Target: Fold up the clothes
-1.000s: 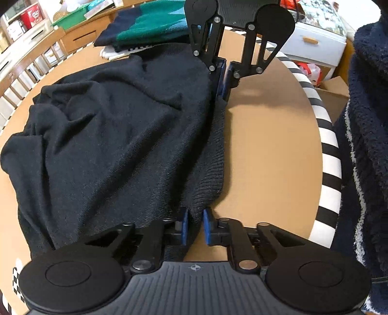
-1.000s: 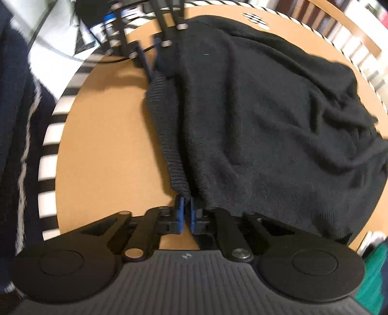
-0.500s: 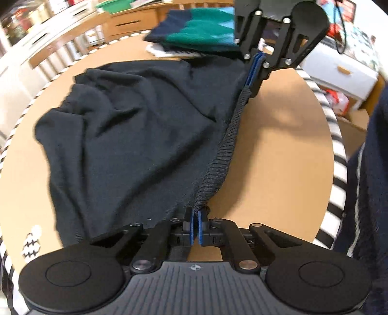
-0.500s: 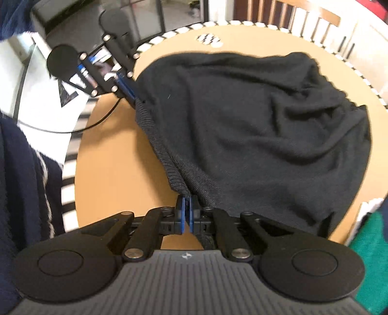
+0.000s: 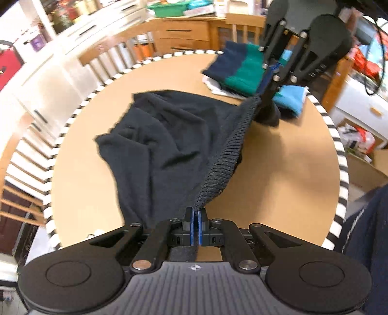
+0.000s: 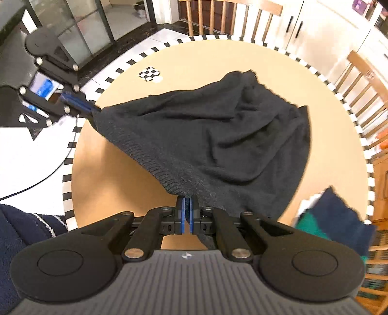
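Note:
A black knit sweater (image 5: 167, 140) hangs by its ribbed hem (image 5: 226, 155) above the round table (image 5: 286, 169). My left gripper (image 5: 196, 211) is shut on one end of the hem. The right gripper (image 5: 268, 80) shows across the table, clamped on the other end. In the right wrist view the right gripper (image 6: 186, 202) is shut on the hem of the sweater (image 6: 230, 135), and the left gripper (image 6: 91, 107) holds the far corner. The hem is stretched between both. The lower part of the sweater still drapes on the table top.
A folded navy and green garment (image 5: 238, 67) and a light blue one (image 5: 291, 99) lie stacked at the table's far side. Wooden chairs (image 6: 228, 14) ring the table's striped rim (image 5: 339, 150). A person's dark sleeve (image 6: 17, 230) is near. A checkered marker (image 6: 149, 74) lies on the table.
Both grippers have risen, lifting the hem off the table. The left jaws went from slightly apart to clamped on the hem. The sweater body has bunched and slid across the table.

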Demonstrator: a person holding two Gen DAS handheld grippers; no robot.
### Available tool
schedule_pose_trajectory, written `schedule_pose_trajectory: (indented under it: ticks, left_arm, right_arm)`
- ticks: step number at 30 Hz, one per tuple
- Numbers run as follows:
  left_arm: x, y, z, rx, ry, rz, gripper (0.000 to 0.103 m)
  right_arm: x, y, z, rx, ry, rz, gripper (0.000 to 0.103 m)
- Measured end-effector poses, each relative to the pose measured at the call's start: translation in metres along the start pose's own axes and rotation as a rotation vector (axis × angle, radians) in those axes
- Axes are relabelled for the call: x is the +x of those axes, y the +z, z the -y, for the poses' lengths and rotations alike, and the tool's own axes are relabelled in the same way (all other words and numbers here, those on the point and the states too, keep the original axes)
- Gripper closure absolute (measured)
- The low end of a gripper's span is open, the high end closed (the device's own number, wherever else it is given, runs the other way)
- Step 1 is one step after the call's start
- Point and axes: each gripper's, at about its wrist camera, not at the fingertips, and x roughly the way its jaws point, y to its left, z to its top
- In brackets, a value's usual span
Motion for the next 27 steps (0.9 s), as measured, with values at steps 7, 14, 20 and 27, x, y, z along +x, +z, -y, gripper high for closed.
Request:
schedule_pose_trajectory:
  ticks: [7, 14, 20, 27]
  left_arm:
    - [-0.044, 0.031, -0.018, 0.0, 0.109, 0.042, 0.101]
    - [-0.027, 0.021, -0.003, 0.019, 0.088, 0.046, 0.099]
    - [0.036, -0.02, 0.039, 0.056, 0.029, 0.078, 0.095]
    - [0.111, -0.066, 0.086, 0.088, -0.029, 0.121, 0.063]
  right_arm:
    - [-0.039, 0.025, 0.004, 0.005, -0.07, 0.013, 0.103]
    - [-0.051, 0.031, 0.007, 0.005, -0.091, 0.073, 0.103]
    - [0.024, -0.024, -0.007, -0.035, -0.013, 0.049, 0.098]
    - [0.091, -0.054, -0.033, -0.119, -0.052, 0.084, 0.069]
